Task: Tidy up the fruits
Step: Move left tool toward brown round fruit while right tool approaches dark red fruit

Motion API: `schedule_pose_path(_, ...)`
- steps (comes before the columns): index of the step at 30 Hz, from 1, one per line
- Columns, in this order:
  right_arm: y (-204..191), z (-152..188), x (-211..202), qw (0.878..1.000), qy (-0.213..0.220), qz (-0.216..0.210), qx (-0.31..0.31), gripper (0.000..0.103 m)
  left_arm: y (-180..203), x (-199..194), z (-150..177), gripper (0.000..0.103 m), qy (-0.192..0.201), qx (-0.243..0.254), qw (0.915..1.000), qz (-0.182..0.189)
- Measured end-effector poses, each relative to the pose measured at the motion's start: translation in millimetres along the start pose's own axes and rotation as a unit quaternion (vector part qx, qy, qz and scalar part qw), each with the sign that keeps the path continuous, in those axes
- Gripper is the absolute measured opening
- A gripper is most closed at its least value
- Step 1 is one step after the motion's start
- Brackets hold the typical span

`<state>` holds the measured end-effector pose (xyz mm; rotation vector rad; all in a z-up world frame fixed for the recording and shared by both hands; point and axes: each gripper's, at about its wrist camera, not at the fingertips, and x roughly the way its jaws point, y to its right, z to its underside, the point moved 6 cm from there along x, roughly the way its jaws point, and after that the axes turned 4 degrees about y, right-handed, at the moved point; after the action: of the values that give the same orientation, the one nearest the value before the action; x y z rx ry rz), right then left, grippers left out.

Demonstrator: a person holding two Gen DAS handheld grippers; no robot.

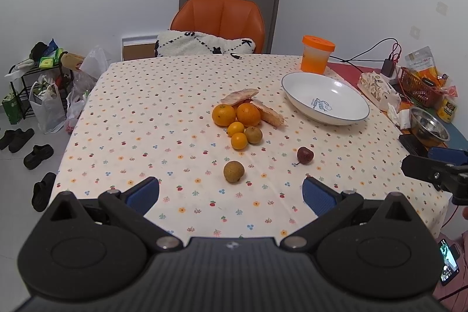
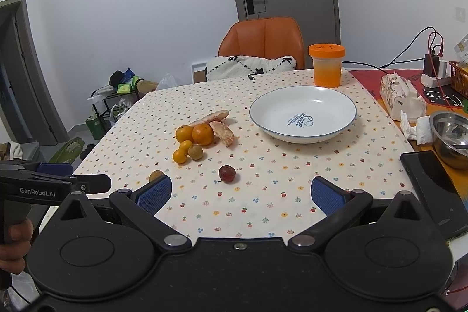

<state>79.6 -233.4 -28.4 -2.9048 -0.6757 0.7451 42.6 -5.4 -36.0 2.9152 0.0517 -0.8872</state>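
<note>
Near the table's middle, a cluster of fruit on the flower-dotted cream tablecloth (image 1: pixel 146 107): two round oranges (image 1: pixel 223 115) side by side, two small yellow-orange kumquats (image 1: pixel 239 141) and a brownish-green round fruit (image 1: pixel 253 134) just in front of them, two pale pinkish peeled citrus segments (image 1: pixel 270 113) touching the oranges from behind. Apart from the cluster and nearer the camera — a second brownish-green round fruit (image 1: pixel 234 171) and a dark red, wrinkled small fruit with a stem (image 1: pixel 305 155).

Beyond the tips of the left gripper (image 1: pixel 231 192), fingers spread wide with nothing between: the loose brownish-green fruit, almost centred in the gap but ahead of the blue pads (image 1: pixel 317 196). In the right wrist view, the same fruit half hidden behind a blue pad (image 2: pixel 155 193) of the right gripper (image 2: pixel 241 193), likewise spread wide and empty; the dark red fruit ahead of that gap, left of centre.

Both grippers low over the near table edge, held level, pointing across the table, side by side.

To the right of the cluster, an empty white shallow bowl with a thin blue rim (image 2: pixel 302 114); behind it, a translucent tub with an orange lid (image 2: pixel 327 65). At the far edge, an orange chair (image 1: pixel 218 19) with a white patterned cushion. At the right wrist view's left border, a hand (image 2: pixel 14 241) on the left gripper's grip.
</note>
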Motion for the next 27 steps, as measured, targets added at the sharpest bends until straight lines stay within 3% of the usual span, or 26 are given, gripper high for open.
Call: schedule_pose_path(27, -3.4, 1.7, 0.1, 1.000, -0.007, 0.004, -0.014, 0.103, 3.3, 0.9, 1.0, 0.103, -0.001, 0.002, 1.0000, 0.004)
